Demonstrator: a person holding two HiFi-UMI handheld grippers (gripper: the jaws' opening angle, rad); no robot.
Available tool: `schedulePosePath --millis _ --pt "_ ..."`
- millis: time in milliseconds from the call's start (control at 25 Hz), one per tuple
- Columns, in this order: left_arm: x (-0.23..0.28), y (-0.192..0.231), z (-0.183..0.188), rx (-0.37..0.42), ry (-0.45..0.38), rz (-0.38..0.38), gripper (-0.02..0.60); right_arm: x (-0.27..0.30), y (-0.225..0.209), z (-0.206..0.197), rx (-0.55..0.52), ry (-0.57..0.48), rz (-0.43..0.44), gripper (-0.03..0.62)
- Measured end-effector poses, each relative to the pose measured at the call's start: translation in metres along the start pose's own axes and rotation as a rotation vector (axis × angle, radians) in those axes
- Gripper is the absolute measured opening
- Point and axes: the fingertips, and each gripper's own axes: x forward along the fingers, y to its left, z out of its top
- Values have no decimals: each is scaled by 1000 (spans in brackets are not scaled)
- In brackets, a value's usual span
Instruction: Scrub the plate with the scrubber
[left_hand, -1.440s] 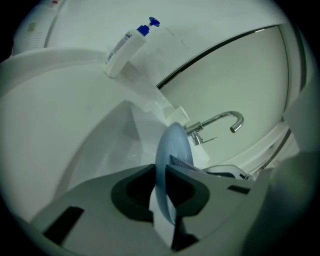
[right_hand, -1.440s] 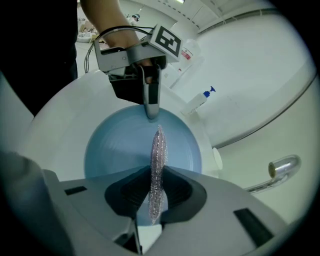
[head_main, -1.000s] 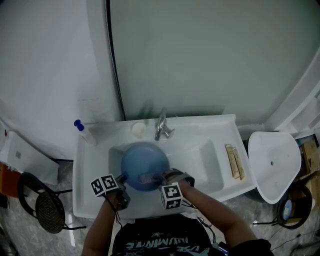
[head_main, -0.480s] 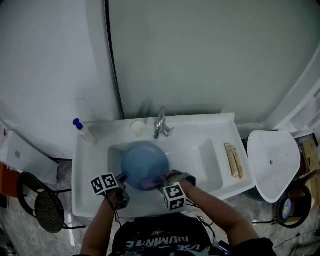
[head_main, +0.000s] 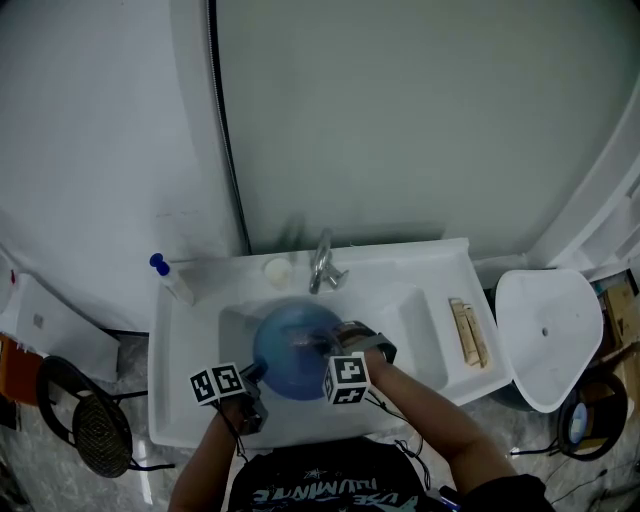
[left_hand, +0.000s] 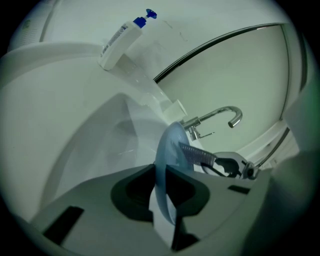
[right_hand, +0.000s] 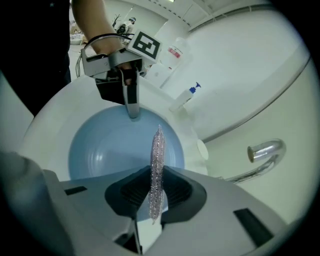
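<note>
Room: a pale wall (head_main: 400, 120) rises behind the sink, and the light is dim.
Counter: the white moulded counter (head_main: 180, 340) has a basin (head_main: 232, 325) left of middle. A faucet (head_main: 322, 262) stands at the basin's far edge, and a blue-capped bottle (head_main: 170, 278) sits at the far left.
Plate: the blue plate (head_main: 285, 355) is held over the basin, near the faucet, with its hollow side facing up.
Left gripper: the left gripper (left_hand: 167, 185) has its fingers closed on the plate's near-left rim, a thin edge hold.
Right gripper: the right gripper (right_hand: 156, 187) comes in from the near right, its fingers clamped on the scrubber.
Scrubber: the flat, glittery scrubber (right_hand: 157, 160) sticks out edge-on from the fingers, its free end over the plate's hollow. Whether it touches the plate I cannot tell.
Plate risk: pressure applied far from the rim hold could lever the plate round or out of the left fingers and drop it into the hard basin.
Scrubber risk: the thin pad could fold or slip from the fingers under a hard stroke.
Faucet risk: a stroke toward the far side could knock the plate's rim against the spout.
</note>
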Motion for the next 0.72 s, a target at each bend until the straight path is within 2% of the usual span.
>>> schedulePosePath --millis 120,280,440,720 --pt "-2 -6 -2 -1 6 -19 48 4 -18 3 -12 -7 -52 78" --pt "-7 -11 -5 0 21 -39 48 11 -14 6 -24 -16 -31 78" --pt "-11 -12 -9 15 33 -36 48 12 -18 14 -78 -40 -70 78" --pt "-16 -9 -4 29 2 -13 52 18 -14 -1 -22 17 -67 78"
